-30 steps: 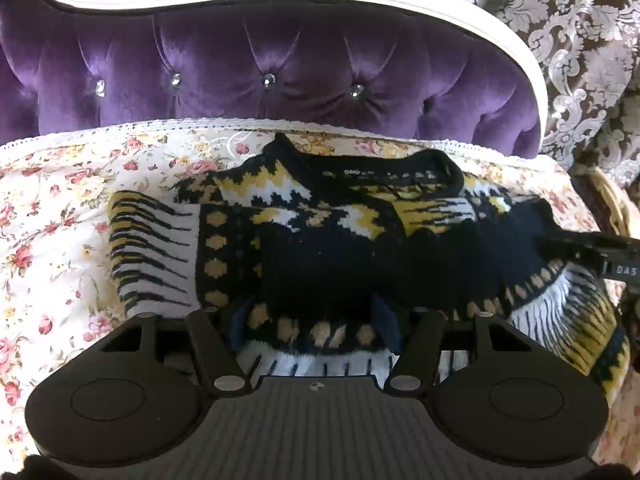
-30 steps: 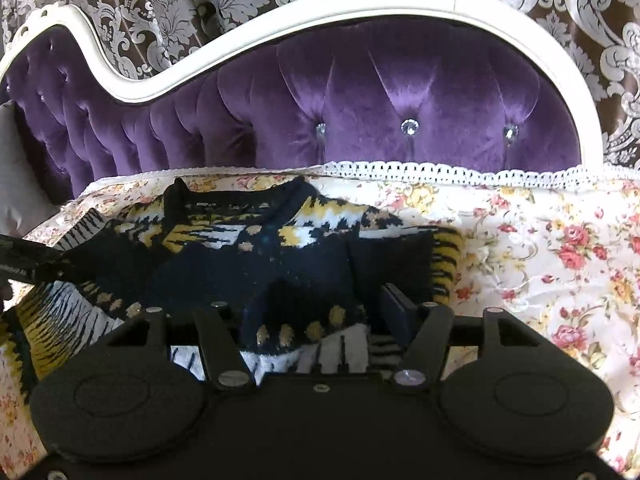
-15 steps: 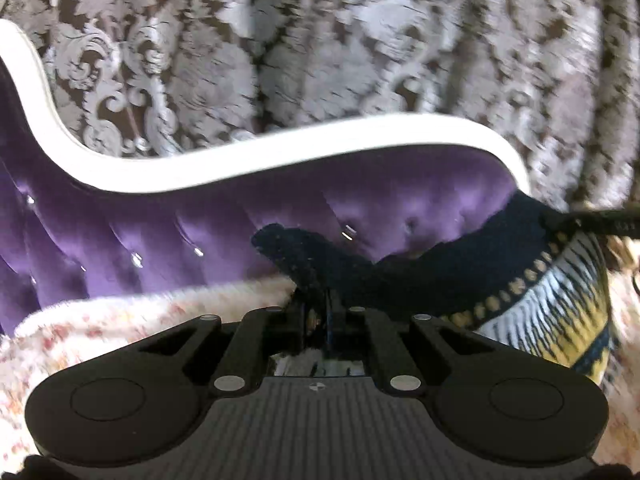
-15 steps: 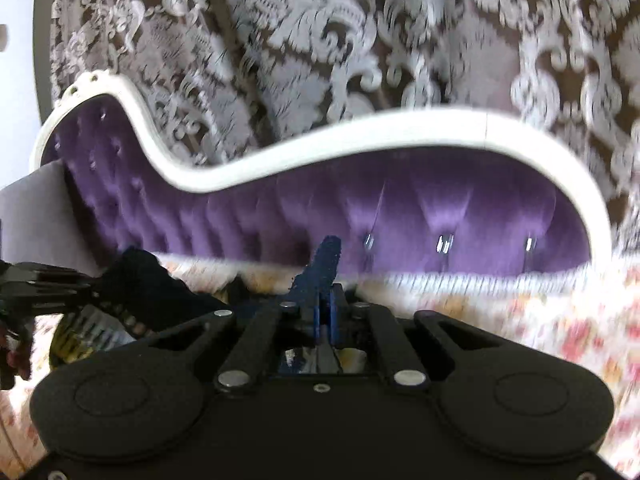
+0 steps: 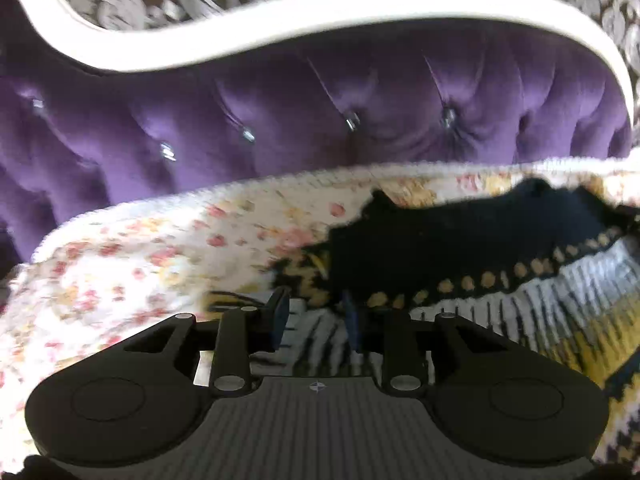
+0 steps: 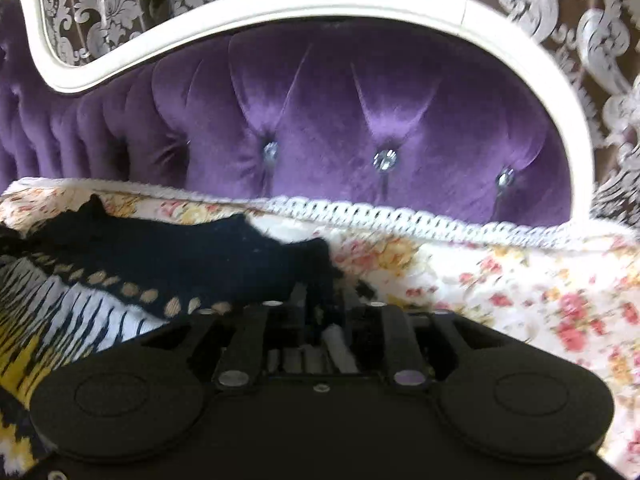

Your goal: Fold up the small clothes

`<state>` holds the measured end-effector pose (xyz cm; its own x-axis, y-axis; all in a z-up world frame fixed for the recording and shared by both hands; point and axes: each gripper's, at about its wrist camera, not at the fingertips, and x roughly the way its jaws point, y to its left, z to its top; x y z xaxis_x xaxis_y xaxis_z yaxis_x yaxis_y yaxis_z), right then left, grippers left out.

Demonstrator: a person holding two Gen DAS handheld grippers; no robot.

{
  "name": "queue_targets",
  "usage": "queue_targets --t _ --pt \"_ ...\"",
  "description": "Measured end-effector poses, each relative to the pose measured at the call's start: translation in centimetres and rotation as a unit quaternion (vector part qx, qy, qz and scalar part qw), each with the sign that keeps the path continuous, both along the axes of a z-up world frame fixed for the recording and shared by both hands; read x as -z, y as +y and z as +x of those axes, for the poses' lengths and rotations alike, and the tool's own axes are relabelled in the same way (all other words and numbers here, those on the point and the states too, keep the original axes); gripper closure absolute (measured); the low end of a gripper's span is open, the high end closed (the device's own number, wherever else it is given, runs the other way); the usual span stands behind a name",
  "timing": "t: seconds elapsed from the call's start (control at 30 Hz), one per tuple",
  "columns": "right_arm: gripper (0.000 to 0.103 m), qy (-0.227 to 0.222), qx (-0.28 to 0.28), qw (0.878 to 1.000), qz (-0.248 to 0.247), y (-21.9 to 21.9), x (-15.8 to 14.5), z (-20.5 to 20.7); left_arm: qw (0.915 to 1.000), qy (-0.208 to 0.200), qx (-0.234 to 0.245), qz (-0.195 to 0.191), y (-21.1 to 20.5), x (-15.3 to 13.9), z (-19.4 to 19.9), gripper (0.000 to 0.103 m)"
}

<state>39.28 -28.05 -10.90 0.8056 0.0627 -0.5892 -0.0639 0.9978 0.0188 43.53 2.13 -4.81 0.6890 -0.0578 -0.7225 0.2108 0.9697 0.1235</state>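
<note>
— Purple tufted headboard (image 5: 320,120) fills the far side of both my views, white frame curving over it and patterned drapery (image 6: 580,20) behind. What's unclear on your feed?

— Quite a lot is smeared. From the left wrist the floral bedspread (image 5: 140,248) is blurred, and its flowers run into streaks. What about the garment?

— I see the sweater (image 5: 500,248) lying on the bedspread, dark navy panel uppermost, with a row of tan ovals and then white, black and yellow bands nearer me. It's cut off at the right edge of the left view and at the left edge of the right view (image 6: 120,272), so I can't make out its whole outline or how many layers are stacked.

— And the claws?

— Both point downward toward the bed, low over the cloth. My left claw (image 5: 316,320) has its fingers apart and opening; striped knit shows in the gap beneath them, and neither blue pad seems to press on it. My right claw (image 6: 324,312) is harder: the fingers are dark against the navy corner of the sweater, which reaches right up between them. The jaws are opening, with fabric between, but I can't tell whether the pads touch it.

— Anything of the person?

— Nothing I can make out.
</note>
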Motion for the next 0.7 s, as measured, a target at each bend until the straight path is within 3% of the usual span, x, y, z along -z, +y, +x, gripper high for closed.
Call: queue_targets --t 0.2,0.27,0.5,0.7 --pt "0.06 -0.03 0.024 0.999 0.012 -1.1 -1.8 -1.1 0.9981 -0.033 -0.014 -0.05 2.1 -4.5 -3.8 0.066" --pt "0.048 -0.041 0.021 0.999 0.022 -1.0 -3.1 -1.6 0.9979 -0.032 -0.013 -0.054 2.1 -4.7 -4.9 0.061" --pt "0.044 -0.047 -0.039 0.997 0.048 1.8 -5.9 -5.1 0.9984 -0.006 0.01 -0.055 0.3 -2.5 -8.2 0.06" --pt "0.038 -0.004 -0.1 0.993 0.06 4.5 -4.8 -8.4 0.9979 0.022 0.017 -0.059 -0.2 0.5 -10.5 0.06"
